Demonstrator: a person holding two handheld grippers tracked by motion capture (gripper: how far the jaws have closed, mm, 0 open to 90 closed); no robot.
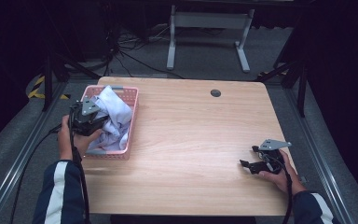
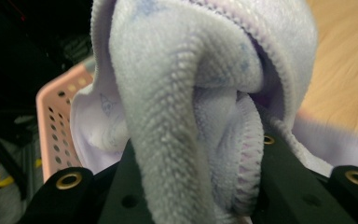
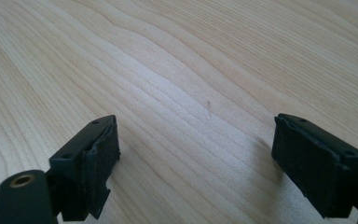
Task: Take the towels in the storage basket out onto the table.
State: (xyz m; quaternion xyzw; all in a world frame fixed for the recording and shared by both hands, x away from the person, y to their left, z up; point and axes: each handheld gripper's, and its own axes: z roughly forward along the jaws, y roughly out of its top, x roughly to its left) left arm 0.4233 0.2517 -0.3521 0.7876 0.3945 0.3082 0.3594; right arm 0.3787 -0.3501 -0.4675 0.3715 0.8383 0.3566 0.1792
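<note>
High view: wooden table (image 1: pixel 186 140) seen from above, pink perforated basket (image 1: pixel 131 122) at its left edge, heaped with a crumpled pale lavender-white towel (image 1: pixel 116 119). Left gripper (image 1: pixel 98 122) reaching in over the basket's left side, held in the left hand (image 1: pixel 70 135), jaws buried in the cloth. Right gripper (image 1: pixel 248 157) lying low near the table's right front corner, well apart from the basket, gripped by the right hand (image 1: pixel 279 175), grey three-cornered plate (image 1: pixel 274 143) on top. Dark round grommet (image 1: pixel 215 93) set in the tabletop near the far edge. Grey carpet and a white desk frame (image 1: pixel 209 32) beyond.

Left gripper view: thick fold of the towel (image 2: pixel 177 107) rising between the two black jaws, clamped there, terry weave and stitched hem sharp up close; pink basket (image 2: pixel 56 121) wall behind at left, bare wood at upper right.

Right gripper view: right gripper (image 3: pixel 193 154) with jaws spread wide, nothing between them, pads hovering just above the bare wood grain (image 3: pixel 168 70).
</note>
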